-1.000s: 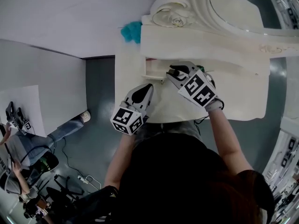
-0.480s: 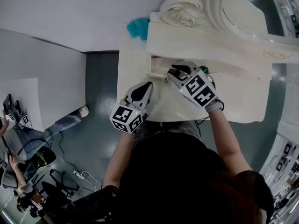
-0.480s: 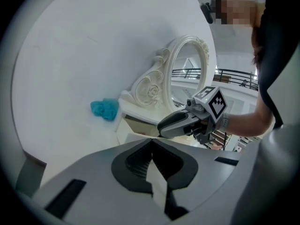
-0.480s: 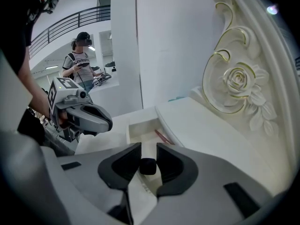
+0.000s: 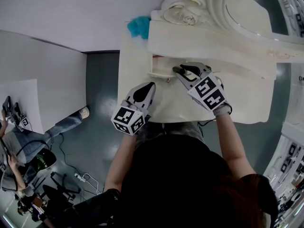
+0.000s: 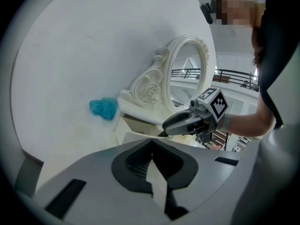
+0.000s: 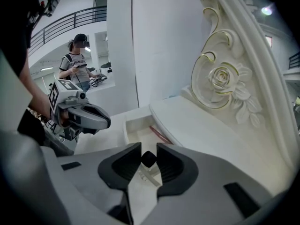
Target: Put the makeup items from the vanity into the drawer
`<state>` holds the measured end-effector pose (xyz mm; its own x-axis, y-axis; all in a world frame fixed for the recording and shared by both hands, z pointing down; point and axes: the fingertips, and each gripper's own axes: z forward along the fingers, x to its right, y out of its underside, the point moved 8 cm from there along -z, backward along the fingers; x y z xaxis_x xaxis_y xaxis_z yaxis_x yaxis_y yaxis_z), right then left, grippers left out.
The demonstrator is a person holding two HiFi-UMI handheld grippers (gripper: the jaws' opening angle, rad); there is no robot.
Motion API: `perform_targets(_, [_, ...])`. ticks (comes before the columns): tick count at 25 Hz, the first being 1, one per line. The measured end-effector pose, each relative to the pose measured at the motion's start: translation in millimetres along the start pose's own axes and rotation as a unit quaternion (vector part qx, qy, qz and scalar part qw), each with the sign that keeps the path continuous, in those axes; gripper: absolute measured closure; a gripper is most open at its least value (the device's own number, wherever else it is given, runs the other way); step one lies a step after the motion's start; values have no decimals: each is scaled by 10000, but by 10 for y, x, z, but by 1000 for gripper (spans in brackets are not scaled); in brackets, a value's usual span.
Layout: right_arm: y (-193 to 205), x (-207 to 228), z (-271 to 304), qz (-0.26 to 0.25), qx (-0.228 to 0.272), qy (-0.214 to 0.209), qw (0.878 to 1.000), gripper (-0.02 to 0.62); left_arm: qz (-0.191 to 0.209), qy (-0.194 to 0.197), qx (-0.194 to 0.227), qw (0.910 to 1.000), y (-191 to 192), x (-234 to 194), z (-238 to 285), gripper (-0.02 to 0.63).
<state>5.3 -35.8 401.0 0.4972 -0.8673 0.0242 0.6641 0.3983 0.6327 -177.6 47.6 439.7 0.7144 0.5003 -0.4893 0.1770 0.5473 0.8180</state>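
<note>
The cream vanity [image 5: 242,96] has a small drawer [image 5: 159,72] pulled open at its left end. In the right gripper view the drawer [image 7: 134,128] holds a thin red pencil-like item [image 7: 161,134]. My right gripper [image 5: 180,71] hovers at the drawer's front right corner, shut on a small black makeup item [image 7: 148,159] pinched between its pads. Only the item's dark end shows. My left gripper [image 5: 150,86] hangs just below and left of the drawer, over the vanity's front edge, shut with nothing in it [image 6: 151,159].
An ornate mirror frame [image 5: 190,11] rises behind the drawer. A teal fluffy thing [image 5: 138,26] lies at the vanity's back left corner. The white wall [image 5: 57,13] runs along the left. People [image 5: 28,146] with equipment are on the floor at the lower left.
My right gripper has drifted slightly right and towards the drawer with the black item still held. The left gripper has hardly moved. The head view has shifted a little.
</note>
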Motion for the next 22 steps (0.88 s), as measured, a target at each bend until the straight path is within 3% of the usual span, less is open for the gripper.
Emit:
perform_targets(7, [88,11,-44,111,-66,116,9998,485,1,1,12,10000,1,5,-9,592])
perform_targets(22, [-22,-31,118,30,-56,-34,10000,486,-43,-80,61,9999,11,-19,-74,592])
